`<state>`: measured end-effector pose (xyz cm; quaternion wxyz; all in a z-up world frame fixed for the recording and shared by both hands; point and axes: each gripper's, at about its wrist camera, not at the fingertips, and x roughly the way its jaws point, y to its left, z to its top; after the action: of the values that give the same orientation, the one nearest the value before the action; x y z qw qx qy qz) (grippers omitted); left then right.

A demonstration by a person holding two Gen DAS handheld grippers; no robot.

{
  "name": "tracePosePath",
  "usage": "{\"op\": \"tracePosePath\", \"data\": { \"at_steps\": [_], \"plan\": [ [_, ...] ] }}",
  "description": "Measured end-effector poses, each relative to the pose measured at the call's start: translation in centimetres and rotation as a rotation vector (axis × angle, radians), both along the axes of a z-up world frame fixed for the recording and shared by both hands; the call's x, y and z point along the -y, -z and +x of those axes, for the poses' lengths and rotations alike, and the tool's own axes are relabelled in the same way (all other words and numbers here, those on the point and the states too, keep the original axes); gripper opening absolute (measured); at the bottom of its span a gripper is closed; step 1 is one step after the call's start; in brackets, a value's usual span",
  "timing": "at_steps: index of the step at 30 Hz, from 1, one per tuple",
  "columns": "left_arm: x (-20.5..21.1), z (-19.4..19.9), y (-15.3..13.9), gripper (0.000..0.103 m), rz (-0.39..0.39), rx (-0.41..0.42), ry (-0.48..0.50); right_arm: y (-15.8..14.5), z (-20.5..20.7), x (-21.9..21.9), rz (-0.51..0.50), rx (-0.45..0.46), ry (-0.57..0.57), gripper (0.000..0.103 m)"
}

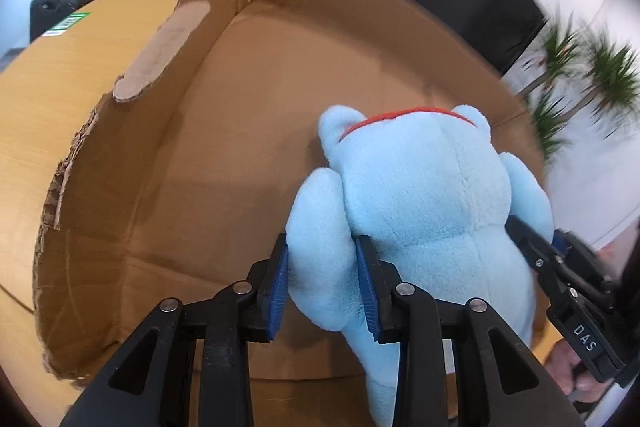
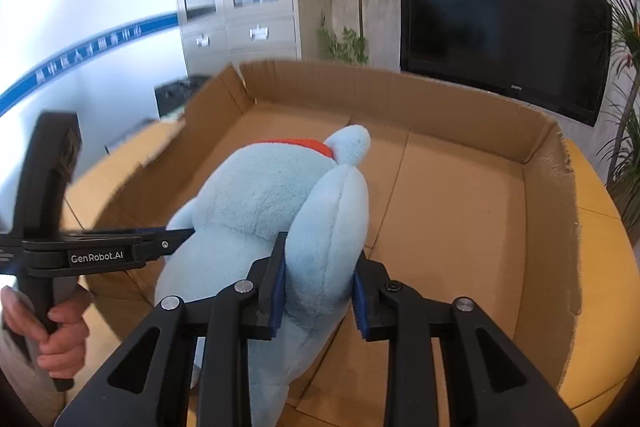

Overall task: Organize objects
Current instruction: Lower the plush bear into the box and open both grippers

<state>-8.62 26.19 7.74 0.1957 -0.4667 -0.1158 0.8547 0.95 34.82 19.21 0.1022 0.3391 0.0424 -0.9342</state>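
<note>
Box: we see the open cardboard box [image 1: 168,155] filling the left and centre of the left wrist view, on a yellow table [image 1: 48,99].
Toy: the blue plush toy [image 1: 424,195] hangs centre-right, over the box floor.
Left claw: our left gripper [image 1: 322,279] clamps one plush limb, lower centre.
Right claw: our right gripper [image 2: 318,287] clamps the other limb.

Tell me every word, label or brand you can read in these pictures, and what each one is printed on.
"GenRobot.AI": white letters on the black left claw, seen from the right wrist view.
"DAS": white letters on the black right claw, in the left wrist view.
White characters on the blue wall stripe: too blurred to read.
Small logo on the black wall screen: too small to read.
Green and white sticker on the wooden table: unreadable.
</note>
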Motion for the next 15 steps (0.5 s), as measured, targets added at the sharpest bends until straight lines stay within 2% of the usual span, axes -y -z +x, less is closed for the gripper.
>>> {"op": "tracePosePath", "data": {
  "at_steps": [2, 4, 5, 6, 8, 10, 12, 15],
  "plan": [
    [-0.5, 0.3, 0.1, 0.036, -0.031, -0.007, -0.013, 0.6, -0.3, 0.2, 0.035, 0.036, 0.023, 0.033],
    [-0.5, 0.7, -0.8, 0.042, -0.056, -0.029, -0.034, 0.3, -0.2, -0.5, 0.065, 0.022, 0.061, 0.055],
    [-0.3, 1.0, -1.4, 0.051, -0.062, -0.043, -0.045, 0.1, -0.3, -0.8, 0.074, 0.007, 0.074, 0.074],
    [0.1, 1.4, -1.6, 0.061, -0.065, -0.052, -0.051, -0.4, -0.1, -1.2, 0.068, -0.01, 0.081, 0.079],
    [0.4, 2.1, -3.3, 0.07, -0.078, -0.082, -0.063, -1.4, 0.7, -2.2, 0.034, -0.018, 0.092, 0.079],
    [0.3, 2.8, -5.2, 0.073, -0.09, -0.109, -0.046, -2.6, 2.0, -3.2, -0.006, -0.023, 0.1, 0.079],
    [0.4, 4.2, -7.5, 0.086, -0.104, -0.154, 0.008, -3.7, 3.3, -3.9, -0.044, -0.031, 0.103, 0.079],
    [1.0, 8.1, -9.5, 0.103, -0.117, -0.226, 0.101, -5.0, 6.3, -5.2, -0.107, -0.033, 0.091, 0.08]
  ]
}}
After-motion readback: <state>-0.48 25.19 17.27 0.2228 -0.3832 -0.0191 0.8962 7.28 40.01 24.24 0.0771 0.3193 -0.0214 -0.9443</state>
